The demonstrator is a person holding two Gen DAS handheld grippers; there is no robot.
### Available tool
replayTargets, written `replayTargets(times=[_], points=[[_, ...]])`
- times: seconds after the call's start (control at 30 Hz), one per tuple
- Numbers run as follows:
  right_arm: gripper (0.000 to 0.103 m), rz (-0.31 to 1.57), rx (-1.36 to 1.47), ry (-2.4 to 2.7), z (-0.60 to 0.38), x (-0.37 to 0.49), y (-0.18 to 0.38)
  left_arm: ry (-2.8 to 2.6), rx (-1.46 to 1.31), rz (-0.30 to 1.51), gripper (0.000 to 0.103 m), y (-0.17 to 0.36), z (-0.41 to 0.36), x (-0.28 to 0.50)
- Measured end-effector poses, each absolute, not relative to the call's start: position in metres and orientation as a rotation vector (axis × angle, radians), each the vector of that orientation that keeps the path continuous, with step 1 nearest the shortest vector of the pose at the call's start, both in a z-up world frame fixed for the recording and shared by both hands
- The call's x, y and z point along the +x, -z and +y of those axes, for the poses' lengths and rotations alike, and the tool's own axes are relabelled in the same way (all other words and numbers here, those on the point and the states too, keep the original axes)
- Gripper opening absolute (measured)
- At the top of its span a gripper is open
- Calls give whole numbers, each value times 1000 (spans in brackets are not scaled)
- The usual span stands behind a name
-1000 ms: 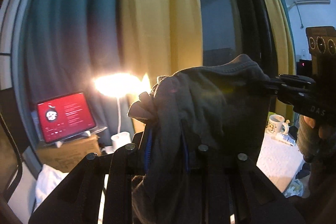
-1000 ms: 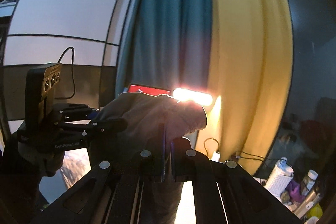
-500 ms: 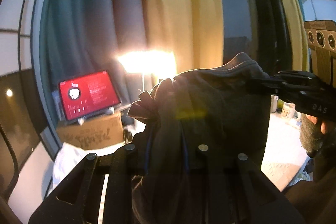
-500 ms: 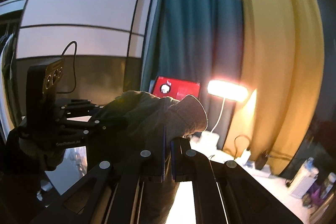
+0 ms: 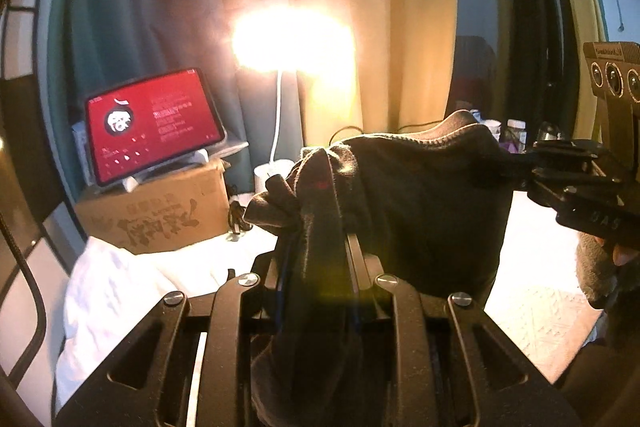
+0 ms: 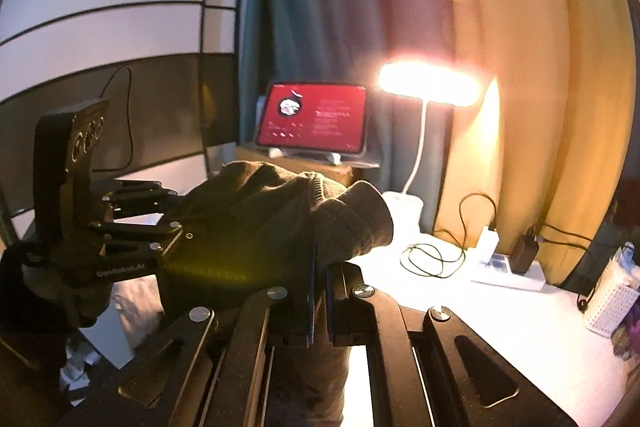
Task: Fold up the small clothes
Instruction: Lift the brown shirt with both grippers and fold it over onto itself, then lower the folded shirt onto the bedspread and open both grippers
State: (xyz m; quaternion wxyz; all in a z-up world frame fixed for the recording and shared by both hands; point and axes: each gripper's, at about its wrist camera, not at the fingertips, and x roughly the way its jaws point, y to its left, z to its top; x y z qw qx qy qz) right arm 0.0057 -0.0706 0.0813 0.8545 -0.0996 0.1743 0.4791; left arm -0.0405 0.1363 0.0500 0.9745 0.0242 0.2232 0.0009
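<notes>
A small dark grey-brown garment (image 5: 424,203) hangs stretched in the air between both grippers, above a white tabletop (image 5: 532,223). My left gripper (image 5: 316,223) is shut on a bunched corner of it, folds spilling over the fingers. In the left wrist view the right gripper (image 5: 520,167) comes in from the right and pinches the other corner. In the right wrist view my right gripper (image 6: 319,267) is shut on the garment (image 6: 256,227) by its ribbed edge, and the left gripper (image 6: 176,215) holds the far end at the left. The cloth's lower part hangs hidden behind the fingers.
A lit desk lamp (image 5: 292,35) glares at the back. A tablet with a red screen (image 5: 154,131) stands on a cardboard box (image 5: 156,211). White cloth (image 5: 112,291) lies at the left. Cables and a power strip (image 6: 508,267) and a white basket (image 6: 612,303) sit at the right. Curtains hang behind.
Both grippers have come down and swung with the garment still stretched between them. The tabletop, lamp and tablet now show higher and larger in both views.
</notes>
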Motion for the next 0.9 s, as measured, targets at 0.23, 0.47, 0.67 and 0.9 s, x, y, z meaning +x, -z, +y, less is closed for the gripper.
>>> replayTargets(times=[0.23,0.47,0.67,0.9], points=[[4,443,-195,-972,-55,52,-57,7,35,518,22,-29,148,-2],[4,518,-199,-962,-33,91,-30,14,16,584,22,-9,166,30],[4,585,-216,-928,-17,121,0,14,-16,650,22,18,183,52],[4,674,-247,-886,-1,147,41,-6,-81,723,22,48,203,73]])
